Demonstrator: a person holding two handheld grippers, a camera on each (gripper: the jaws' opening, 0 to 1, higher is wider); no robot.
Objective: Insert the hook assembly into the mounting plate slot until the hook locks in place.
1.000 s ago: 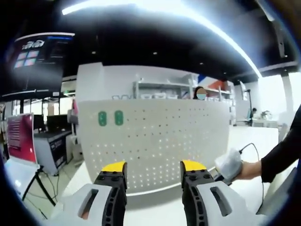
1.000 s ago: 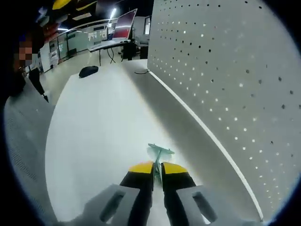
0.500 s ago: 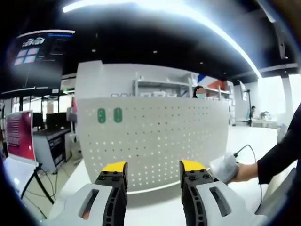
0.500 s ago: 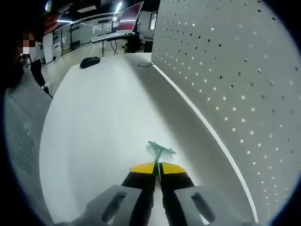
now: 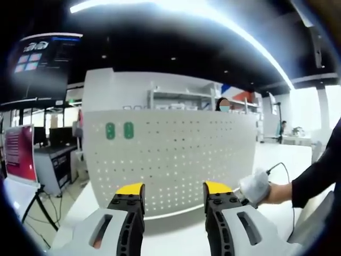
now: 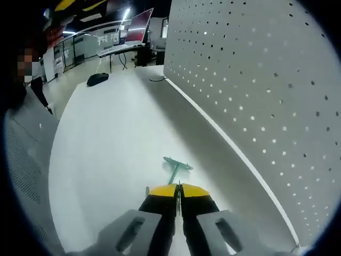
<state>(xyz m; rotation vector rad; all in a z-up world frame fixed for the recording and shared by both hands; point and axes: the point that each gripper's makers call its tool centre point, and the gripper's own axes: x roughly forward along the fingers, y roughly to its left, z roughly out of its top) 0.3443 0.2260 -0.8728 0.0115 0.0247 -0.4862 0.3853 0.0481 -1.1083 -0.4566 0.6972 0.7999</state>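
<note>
The white pegboard mounting plate (image 5: 176, 160) stands upright ahead in the left gripper view, with two green hooks (image 5: 119, 130) fixed near its top left. My left gripper (image 5: 173, 191) is open and holds nothing. To its right, a gloved hand (image 5: 254, 188) and a dark sleeve reach in. In the right gripper view the pegboard (image 6: 266, 90) runs along the right side. My right gripper (image 6: 178, 190) is shut on the stem of a small green hook (image 6: 176, 166), whose flat head sticks out over the white table (image 6: 106, 144), well clear of the board.
A dark mouse-like object (image 6: 98, 79) and a cable (image 6: 157, 80) lie at the table's far end. Beyond it is a desk with a red screen (image 6: 136, 26). A person (image 6: 24, 74) stands at the left. A monitor (image 5: 42, 64) hangs at upper left.
The right gripper view has swung slightly and the green hook now sticks out a bit further from the jaws. The left gripper view has drifted a little; the gloved hand has barely shifted.
</note>
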